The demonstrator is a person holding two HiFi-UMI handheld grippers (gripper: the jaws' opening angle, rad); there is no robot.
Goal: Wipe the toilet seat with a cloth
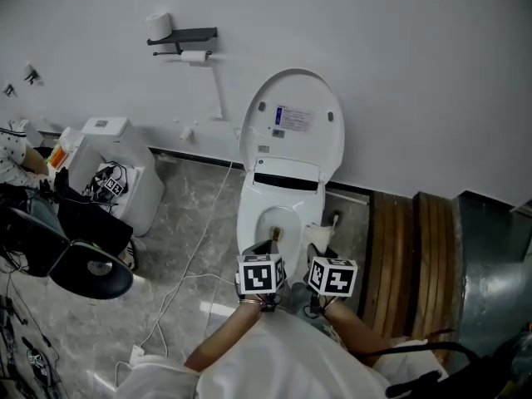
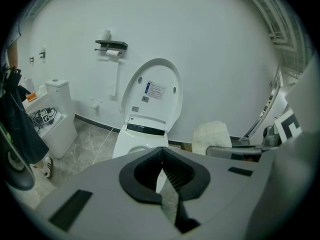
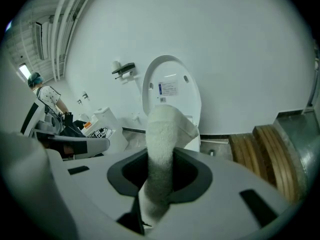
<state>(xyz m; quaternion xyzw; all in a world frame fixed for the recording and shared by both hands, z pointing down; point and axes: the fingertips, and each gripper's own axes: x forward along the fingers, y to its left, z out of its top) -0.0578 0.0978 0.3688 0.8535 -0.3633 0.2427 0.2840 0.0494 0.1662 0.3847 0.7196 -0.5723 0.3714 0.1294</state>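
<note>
My two arms reached forward from my white sleeves, one tool in each hand, side by side and close together. The left tool (image 2: 161, 171) was closed, its jaws meeting at the tip with nothing between them. It pointed down at the front of the toilet (image 1: 278, 214). The right tool (image 3: 159, 186) was clamped on a white cloth (image 3: 162, 134). The cloth stood up out of the jaws in a thick fold and hid part of the toilet in the right tool's own view. From my head, the cloth (image 1: 318, 238) sat at the tip of the right tool (image 1: 321, 248), near the front right edge of the bowl. I could not tell whether it touched the rim. The left tool (image 1: 273, 243) hung just beside it over the bowl's front.

Beyond the bowl, the lid (image 1: 291, 123) stood raised against the white wall with a label on its inner face. I could not tell whether the seat lay on the bowl or stood up with the lid. A white cable (image 1: 195, 256) ran across the grey stone floor to the left. Wooden boards (image 1: 411, 256) stood to the right. Higher up on the wall hung a paper holder (image 1: 183, 36).
</note>
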